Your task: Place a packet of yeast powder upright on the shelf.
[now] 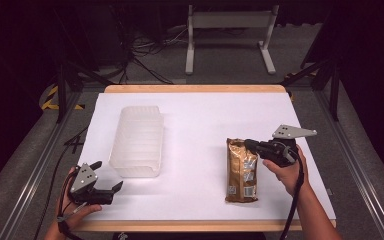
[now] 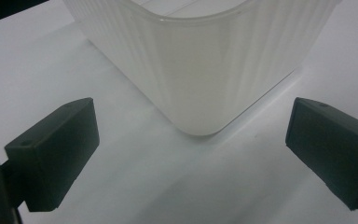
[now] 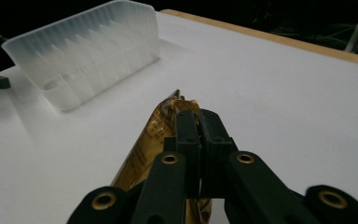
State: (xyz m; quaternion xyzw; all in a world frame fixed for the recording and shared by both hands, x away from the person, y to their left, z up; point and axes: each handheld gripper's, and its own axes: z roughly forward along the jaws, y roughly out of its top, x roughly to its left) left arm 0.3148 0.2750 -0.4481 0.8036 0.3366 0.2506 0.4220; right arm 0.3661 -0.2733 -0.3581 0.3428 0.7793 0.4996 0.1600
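A gold foil snack packet (image 1: 241, 171) lies lengthwise on the white table right of centre. My right gripper (image 1: 250, 145) is shut on the packet's far top edge; in the right gripper view the jaws pinch the crimped end of the gold packet (image 3: 151, 140), with the gripper (image 3: 193, 116) closed tight. A translucent ribbed plastic tub (image 1: 137, 141) stands left of centre. My left gripper (image 1: 107, 176) rests open at the front left, just short of the tub's near corner. In the left gripper view both open fingers (image 2: 51, 154) frame the tub's rounded corner (image 2: 200, 74).
The white sheet covers a wooden table (image 1: 195, 88) whose far edge shows bare wood. Metal rails run along both sides. A white stand's legs (image 1: 230, 35) and cables sit on the floor beyond the table.
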